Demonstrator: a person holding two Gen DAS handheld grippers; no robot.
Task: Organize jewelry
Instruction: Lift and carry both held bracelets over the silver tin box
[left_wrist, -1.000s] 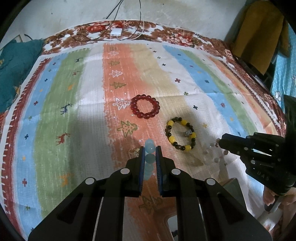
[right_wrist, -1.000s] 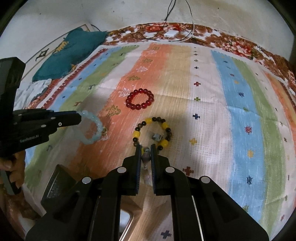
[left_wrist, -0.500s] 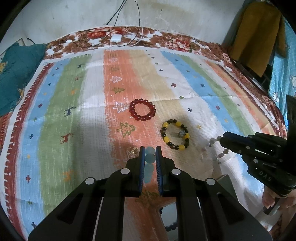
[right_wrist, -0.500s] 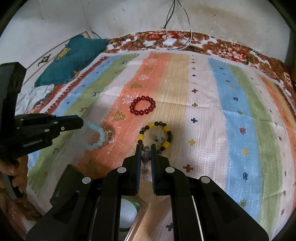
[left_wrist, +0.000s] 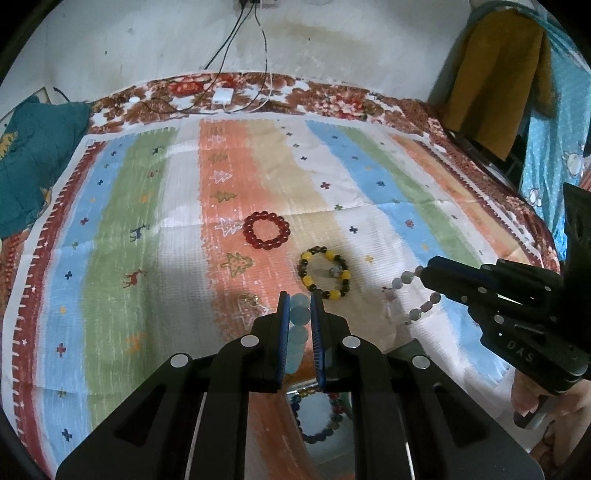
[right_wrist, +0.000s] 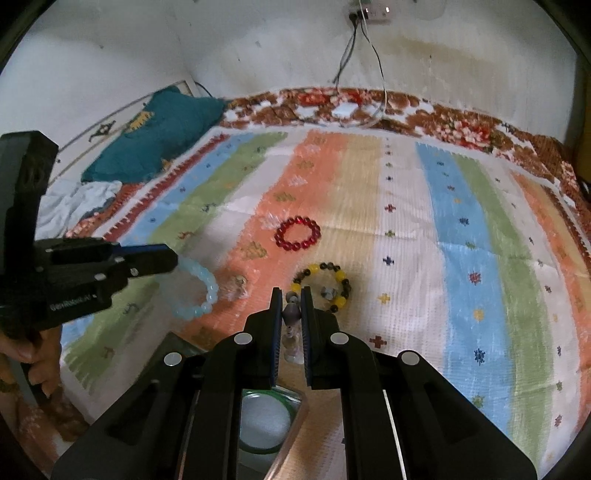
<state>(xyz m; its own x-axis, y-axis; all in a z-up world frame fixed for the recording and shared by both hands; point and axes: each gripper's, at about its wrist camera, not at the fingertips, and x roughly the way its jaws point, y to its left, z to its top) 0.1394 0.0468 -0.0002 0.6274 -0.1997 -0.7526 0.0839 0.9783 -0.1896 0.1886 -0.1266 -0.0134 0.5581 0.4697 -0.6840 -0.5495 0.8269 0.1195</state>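
Left tongs (left_wrist: 300, 306) clamp pale blue bracelet (right_wrist: 199, 291); right tongs (right_wrist: 291, 302) clamp grey bead bracelet (left_wrist: 410, 295). Red bracelet (left_wrist: 266, 230) and yellow-black bracelet (left_wrist: 325, 273) remain on bedspread (left_wrist: 369, 192); roughly halfway.

Below the left gripper (left_wrist: 300, 306), its fingers hide much of the pale blue bracelet (left_wrist: 298, 334); a box (left_wrist: 317, 417) beneath stays half covered.

Striped, coarsely woven cloth blanket (left_wrist: 177, 229), matt. Glossy translucent red bead bracelet (left_wrist: 266, 230); glassy pale-blue bead bracelet (right_wrist: 199, 291), smooth. Matt black plastic left claw (left_wrist: 300, 299) with shiny metal screws.
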